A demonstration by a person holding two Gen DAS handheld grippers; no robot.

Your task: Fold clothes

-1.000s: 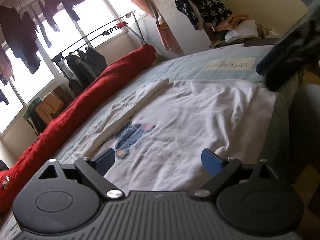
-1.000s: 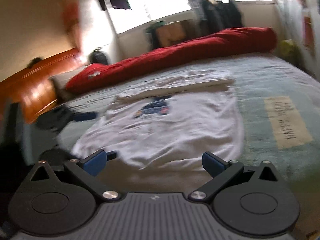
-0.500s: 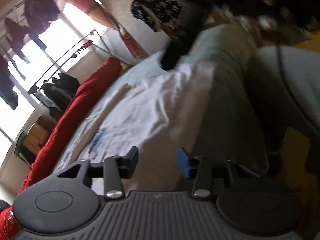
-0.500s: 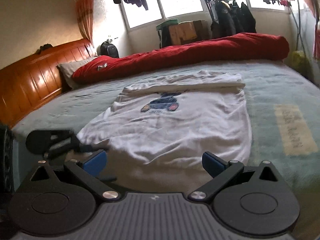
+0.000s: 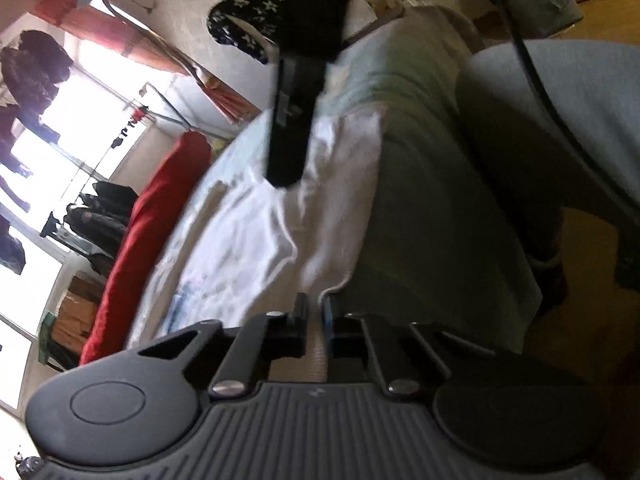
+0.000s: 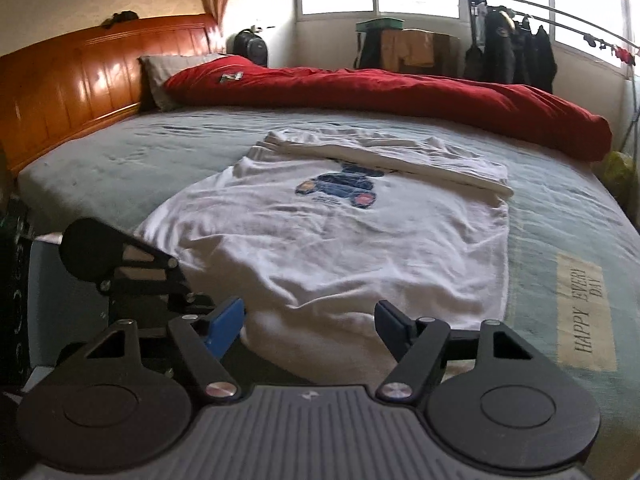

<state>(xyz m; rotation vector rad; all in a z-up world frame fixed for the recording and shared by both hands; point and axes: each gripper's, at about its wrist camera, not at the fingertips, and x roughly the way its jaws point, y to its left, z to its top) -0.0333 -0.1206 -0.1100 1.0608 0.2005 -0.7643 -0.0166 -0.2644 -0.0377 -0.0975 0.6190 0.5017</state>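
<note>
A white T-shirt (image 6: 340,236) with a blue cartoon print lies flat on the grey-green bed (image 6: 160,152). Its far side is folded over, and its near edge droops over the side of the mattress. In the left wrist view my left gripper (image 5: 315,318) is shut on the shirt's near corner (image 5: 332,276), with a strip of pale cloth between the pads. The right wrist view shows that tool (image 6: 120,268) at the shirt's near left edge. My right gripper (image 6: 310,322) hovers at the near hem with its jaws closing. Cloth lies between the pads, which do not press on it.
A rolled red duvet (image 6: 400,92) runs along the bed's far side. A wooden headboard (image 6: 68,88) and a pillow (image 6: 168,68) are at the left. Dark jackets hang on a rack (image 6: 512,52) by the window. A person's grey trouser leg (image 5: 560,120) stands against the bed's near side.
My left gripper's jaws went from wide open to shut, and it rolled and sank to the shirt's corner at the bed's edge. The right gripper's jaws narrowed a little and its view levelled.
</note>
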